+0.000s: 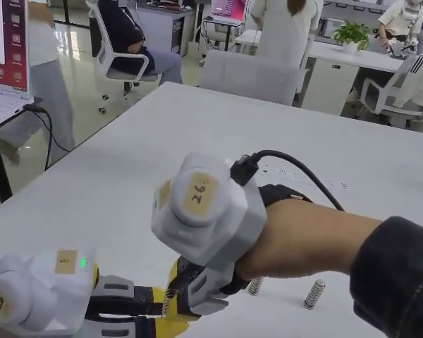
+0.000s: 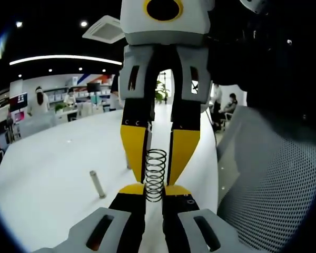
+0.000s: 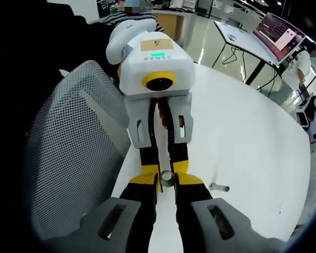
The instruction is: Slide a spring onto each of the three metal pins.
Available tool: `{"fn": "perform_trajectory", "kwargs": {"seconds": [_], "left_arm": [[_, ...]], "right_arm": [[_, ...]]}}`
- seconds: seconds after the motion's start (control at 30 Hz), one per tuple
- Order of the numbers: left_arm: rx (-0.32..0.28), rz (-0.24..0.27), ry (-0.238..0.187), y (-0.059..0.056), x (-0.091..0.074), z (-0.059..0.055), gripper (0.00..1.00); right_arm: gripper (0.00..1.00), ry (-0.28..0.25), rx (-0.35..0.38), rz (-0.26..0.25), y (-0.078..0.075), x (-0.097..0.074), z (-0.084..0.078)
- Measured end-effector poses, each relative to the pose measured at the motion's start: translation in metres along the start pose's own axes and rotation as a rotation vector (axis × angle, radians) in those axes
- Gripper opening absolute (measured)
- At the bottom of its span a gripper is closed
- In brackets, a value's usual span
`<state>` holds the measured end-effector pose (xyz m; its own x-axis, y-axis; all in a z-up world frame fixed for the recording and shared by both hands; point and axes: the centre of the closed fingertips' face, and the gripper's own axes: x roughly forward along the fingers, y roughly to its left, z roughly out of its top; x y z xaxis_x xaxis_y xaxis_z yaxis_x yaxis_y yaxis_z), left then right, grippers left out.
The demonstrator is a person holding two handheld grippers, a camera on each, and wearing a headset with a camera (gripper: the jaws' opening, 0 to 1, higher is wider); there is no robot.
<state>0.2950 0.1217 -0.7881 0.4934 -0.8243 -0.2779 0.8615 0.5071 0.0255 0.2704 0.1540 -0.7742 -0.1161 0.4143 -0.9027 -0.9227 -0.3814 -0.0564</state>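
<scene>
Opposite right tool (image 3: 167, 188), left tool (image 2: 154, 191) pinches a spring (image 2: 155, 171)

My head view looks steeply down over the near edge of the desk (image 1: 197, 134). My two gripper views face each other closely, sharing the spring (image 2: 155, 175).

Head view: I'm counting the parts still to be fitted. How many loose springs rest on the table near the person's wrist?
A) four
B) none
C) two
C: one loose spring and a second spring rest apart from each other on the white table, with neither gripper touching them.
</scene>
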Motion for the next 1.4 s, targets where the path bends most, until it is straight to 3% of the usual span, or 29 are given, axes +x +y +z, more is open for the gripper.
{"fn": "perform_trajectory", "kwargs": {"seconds": [0.5, 0.73, 1.4], "left_arm": [[0.016, -0.009, 0.004, -0.002, 0.003, 0.001, 0.03], [-0.012, -0.001, -0.008, 0.001, 0.003, 0.0, 0.05], [-0.089, 0.067, -0.019, 0.015, -0.009, -0.011, 0.3]], "right_arm": [[0.08, 0.012, 0.018, 0.016, 0.001, 0.001, -0.004], [0.08, 0.012, 0.018, 0.017, 0.0, 0.002, -0.003], [0.08, 0.011, 0.048, -0.012, -0.014, -0.005, -0.01]]}}
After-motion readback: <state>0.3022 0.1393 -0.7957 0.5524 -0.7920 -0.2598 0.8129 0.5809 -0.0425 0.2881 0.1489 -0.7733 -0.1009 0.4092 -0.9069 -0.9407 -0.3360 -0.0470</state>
